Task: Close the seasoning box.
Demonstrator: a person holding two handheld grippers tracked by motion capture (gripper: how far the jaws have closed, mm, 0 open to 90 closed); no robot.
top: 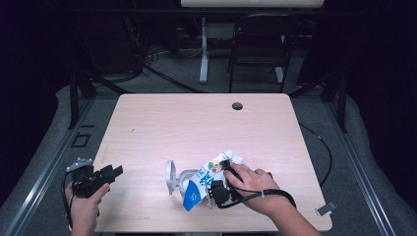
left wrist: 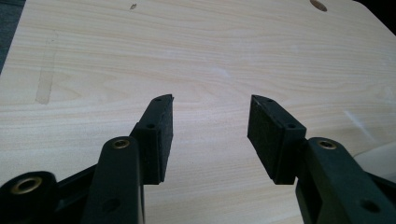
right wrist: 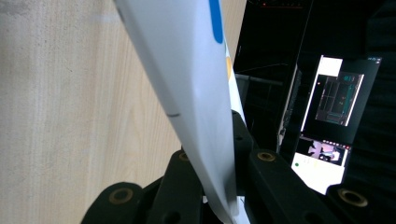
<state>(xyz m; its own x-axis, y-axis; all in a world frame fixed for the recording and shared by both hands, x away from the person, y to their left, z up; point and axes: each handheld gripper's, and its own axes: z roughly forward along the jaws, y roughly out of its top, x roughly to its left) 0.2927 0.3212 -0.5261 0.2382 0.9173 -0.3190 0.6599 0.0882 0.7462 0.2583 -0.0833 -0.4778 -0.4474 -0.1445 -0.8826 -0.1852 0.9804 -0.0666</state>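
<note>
White printed pouch [top: 209,178] is pinched by the right gripper [right wrist: 219,186] jaws above the worktop [top: 162,123]; left gripper [left wrist: 210,133] jaws are held spread.

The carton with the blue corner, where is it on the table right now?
In the high view the carton lies near the table's front edge, right of centre, clamped by the right gripper, with a white round holder at its left.

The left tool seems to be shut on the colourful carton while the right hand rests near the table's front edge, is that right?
Not quite: the right tool is shut on the carton, as the right gripper view shows. The left tool is open over bare table.
</note>
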